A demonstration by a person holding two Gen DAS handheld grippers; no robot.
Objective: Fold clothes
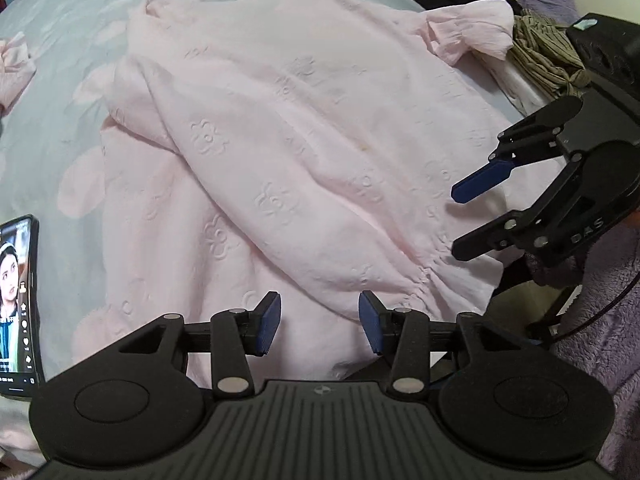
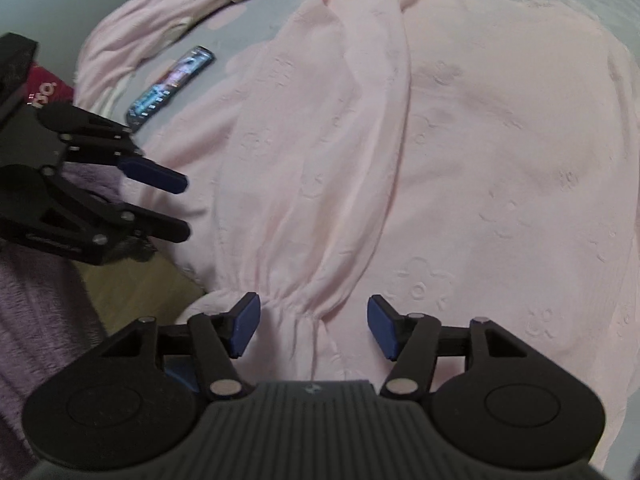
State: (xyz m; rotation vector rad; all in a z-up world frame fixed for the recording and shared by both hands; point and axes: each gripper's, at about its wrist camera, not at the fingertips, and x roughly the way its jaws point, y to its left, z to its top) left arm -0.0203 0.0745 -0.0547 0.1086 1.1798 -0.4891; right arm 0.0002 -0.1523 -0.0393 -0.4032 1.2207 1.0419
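Observation:
A pale pink embossed garment [image 1: 304, 136] lies spread on the bed, part of it folded over itself, with a puffed sleeve [image 1: 468, 32] at the far right. My left gripper [image 1: 320, 326] is open and empty just above its near hem. My right gripper [image 2: 314, 326] is open and empty over a gathered part of the same garment [image 2: 400, 168] at the bed's edge. Each gripper shows in the other's view, the right one [image 1: 460, 220] at the right, the left one [image 2: 182, 206] at the left, both open.
A lit phone [image 1: 18, 304] lies on the light blue bedsheet [image 1: 64, 92] at the left; it also shows in the right wrist view [image 2: 170, 84]. Black, striped and purple clothes [image 1: 548, 52] pile at the far right. Another pink garment [image 2: 152, 28] lies beyond the phone. Wooden floor [image 2: 136, 284] shows below the bed's edge.

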